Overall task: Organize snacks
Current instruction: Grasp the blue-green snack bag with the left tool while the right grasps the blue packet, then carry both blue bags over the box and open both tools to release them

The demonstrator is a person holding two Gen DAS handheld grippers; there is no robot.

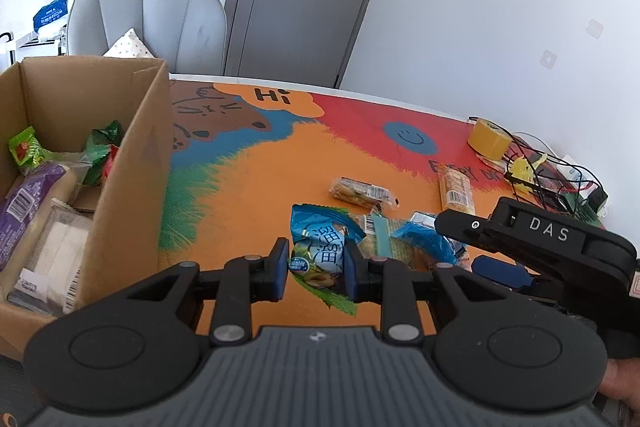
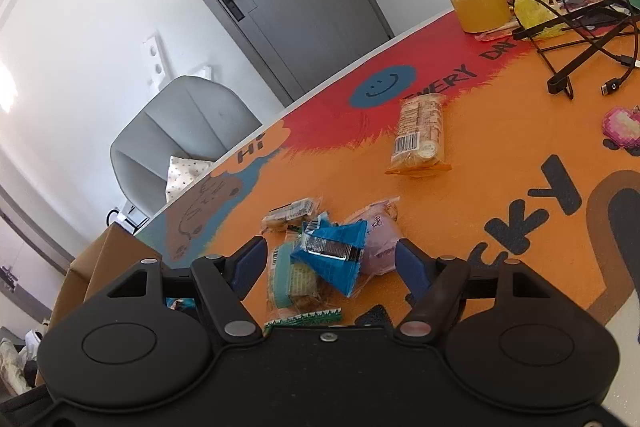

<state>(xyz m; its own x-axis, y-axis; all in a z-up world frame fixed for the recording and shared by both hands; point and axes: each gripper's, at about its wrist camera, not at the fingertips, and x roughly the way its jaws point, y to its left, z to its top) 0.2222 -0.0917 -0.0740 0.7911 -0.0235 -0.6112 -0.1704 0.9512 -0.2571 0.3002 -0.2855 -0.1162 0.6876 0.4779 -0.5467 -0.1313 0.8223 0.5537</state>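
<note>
Left gripper [image 1: 318, 269]: clenched on a blue snack packet [image 1: 320, 251] beside the cardboard box [image 1: 132, 187]. Right gripper [image 2: 330, 263]: released, jaws spread around a blue wrapper [image 2: 336, 259] on the table [image 2: 500, 147].

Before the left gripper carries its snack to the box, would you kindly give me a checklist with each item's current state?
1. Left gripper shut on the blue packet: ok.
2. Packet clear of the mat: cannot tell.
3. Box open on top: ok.
4. Room in the box among the snacks there: ok.
5. Right gripper open over the pile, away from the box: ok.
</note>
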